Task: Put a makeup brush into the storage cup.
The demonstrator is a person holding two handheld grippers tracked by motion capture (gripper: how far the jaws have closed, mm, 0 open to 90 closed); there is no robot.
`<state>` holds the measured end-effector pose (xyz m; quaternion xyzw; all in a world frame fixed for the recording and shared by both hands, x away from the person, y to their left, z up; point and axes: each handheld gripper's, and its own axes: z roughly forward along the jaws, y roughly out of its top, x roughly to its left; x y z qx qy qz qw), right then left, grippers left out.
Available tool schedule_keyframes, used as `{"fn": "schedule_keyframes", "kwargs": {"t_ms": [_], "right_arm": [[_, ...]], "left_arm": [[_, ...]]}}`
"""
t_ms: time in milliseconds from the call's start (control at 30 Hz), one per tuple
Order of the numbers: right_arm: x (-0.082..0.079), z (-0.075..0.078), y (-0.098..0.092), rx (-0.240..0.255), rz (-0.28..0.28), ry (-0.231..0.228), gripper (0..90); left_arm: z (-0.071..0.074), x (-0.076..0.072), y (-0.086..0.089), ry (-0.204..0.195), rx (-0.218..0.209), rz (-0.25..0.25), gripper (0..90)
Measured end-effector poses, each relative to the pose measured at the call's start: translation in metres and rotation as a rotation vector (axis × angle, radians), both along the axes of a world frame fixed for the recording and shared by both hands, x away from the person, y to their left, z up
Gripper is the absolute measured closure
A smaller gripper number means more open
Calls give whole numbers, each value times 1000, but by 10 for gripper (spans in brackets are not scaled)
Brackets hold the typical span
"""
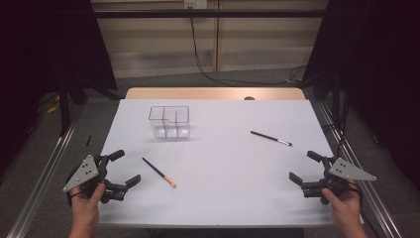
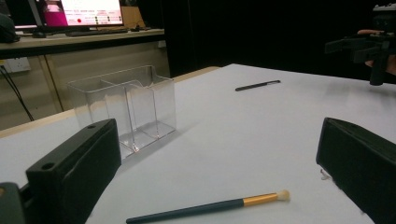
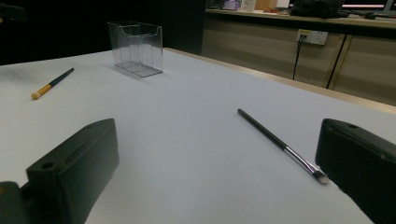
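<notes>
A clear plastic organizer (image 1: 170,121) with compartments stands on the white table (image 1: 223,198) at the back left. A dark brush with a gold ferrule and pale tip (image 1: 159,172) lies near my left gripper (image 1: 125,168), whose jaws stand wide open with nothing between them. A thin black brush with a silver ferrule (image 1: 271,138) lies at the right, ahead of my right gripper (image 1: 302,167), also open and holding nothing. In the left gripper view the gold brush (image 2: 210,207) lies between the jaws and the organizer (image 2: 123,105) is ahead. In the right gripper view the thin brush (image 3: 280,143) lies close ahead.
The table's wooden far edge (image 1: 213,93) shows behind the white sheet. Metal rails (image 1: 44,168) run along both sides of the table. Cables (image 1: 208,69) trail on the floor behind. A desk with a monitor (image 2: 79,11) stands beyond in the left gripper view.
</notes>
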<state>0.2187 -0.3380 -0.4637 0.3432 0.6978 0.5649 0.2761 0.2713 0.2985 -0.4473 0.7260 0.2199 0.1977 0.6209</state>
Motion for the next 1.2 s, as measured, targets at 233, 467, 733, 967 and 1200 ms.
{"fn": "schedule_keyframes", "kwargs": {"t_ms": [233,467,733,967,1200], "right_arm": [[1,1,2,-1,9,-6,0],[0,0,2,0,12,0,0],[-1,-1,1,-6,16,-1,0],[-3,0,1,-4,5,1,0],[-3,-1,1,-11,10,0,0]], "left_arm": [[0,0,-1,-2,3,4,0],[2,2,-3,-2,-9,3,0],[5,11,-10,-9,13,0,0],[9,21,-22,-2,13,-15,0],[13,31,-40,-9,64,-60,0]]}}
